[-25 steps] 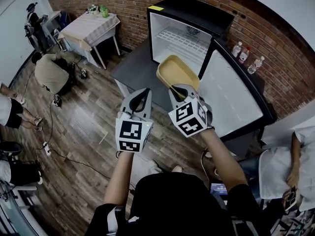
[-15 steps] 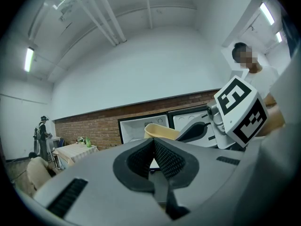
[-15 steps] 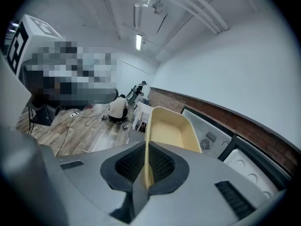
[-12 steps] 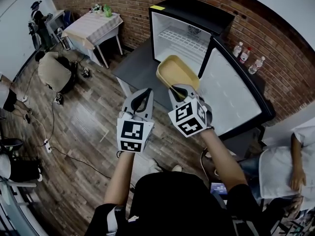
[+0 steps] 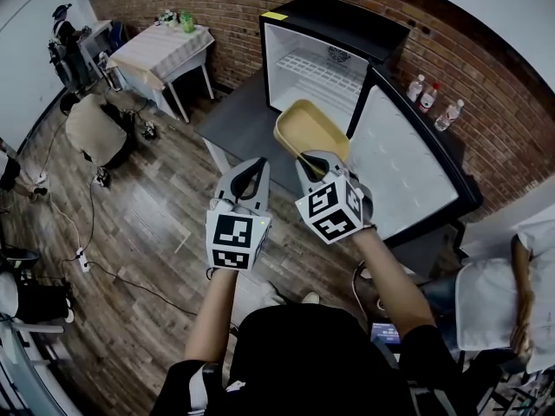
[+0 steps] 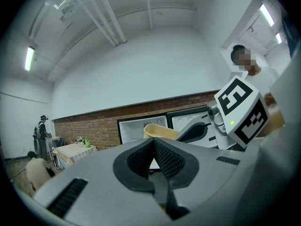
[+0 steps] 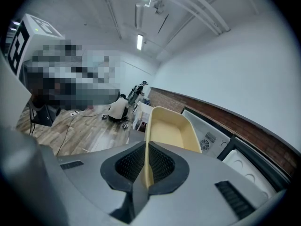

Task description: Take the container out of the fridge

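A shallow yellow container hangs in the air in front of the open black fridge. My right gripper is shut on its near wall, and the right gripper view shows the container with its rim pinched between the dark pads. The left gripper hovers beside it to the left, shut with nothing held; in the left gripper view its pads meet at the tips and the container shows beyond them. The fridge's shelf is bare.
The fridge door stands swung open to the right, close beside my right gripper. Three water bottles stand by the brick wall. A clothed table and a crouching person are at the left; cables lie on the wooden floor.
Both grippers and the container have held almost still. People at the left edge of the room have shifted.
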`<move>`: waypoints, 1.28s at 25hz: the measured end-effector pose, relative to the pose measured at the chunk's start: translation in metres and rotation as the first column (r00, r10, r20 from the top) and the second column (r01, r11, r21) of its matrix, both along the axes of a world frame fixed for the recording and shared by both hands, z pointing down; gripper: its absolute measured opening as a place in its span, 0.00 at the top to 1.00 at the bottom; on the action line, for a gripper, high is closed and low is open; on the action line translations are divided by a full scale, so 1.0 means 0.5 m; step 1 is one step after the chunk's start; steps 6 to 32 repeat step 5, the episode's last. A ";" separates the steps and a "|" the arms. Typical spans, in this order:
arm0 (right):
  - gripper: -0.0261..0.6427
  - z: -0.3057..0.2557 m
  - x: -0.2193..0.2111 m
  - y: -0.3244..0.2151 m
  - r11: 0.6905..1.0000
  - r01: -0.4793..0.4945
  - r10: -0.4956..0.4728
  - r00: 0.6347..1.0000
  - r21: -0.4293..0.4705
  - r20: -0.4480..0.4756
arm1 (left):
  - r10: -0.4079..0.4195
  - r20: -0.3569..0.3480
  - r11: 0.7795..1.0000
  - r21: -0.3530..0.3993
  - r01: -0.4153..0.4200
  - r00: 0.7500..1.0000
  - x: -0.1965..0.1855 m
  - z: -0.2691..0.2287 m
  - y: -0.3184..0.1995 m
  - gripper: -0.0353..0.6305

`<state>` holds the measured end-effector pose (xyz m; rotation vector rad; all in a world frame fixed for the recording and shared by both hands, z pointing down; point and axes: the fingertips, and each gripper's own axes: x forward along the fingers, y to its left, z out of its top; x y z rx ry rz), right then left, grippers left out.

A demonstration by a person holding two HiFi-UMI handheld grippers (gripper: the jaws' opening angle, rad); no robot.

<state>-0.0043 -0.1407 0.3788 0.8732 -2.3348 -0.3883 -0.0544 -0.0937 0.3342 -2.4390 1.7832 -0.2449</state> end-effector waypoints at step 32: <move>0.89 0.002 0.009 -0.007 1.000 -0.005 0.005 1.000 -0.002 0.001 | -0.003 -0.005 1.000 -0.003 0.003 1.000 0.003 0.004 -0.005 0.93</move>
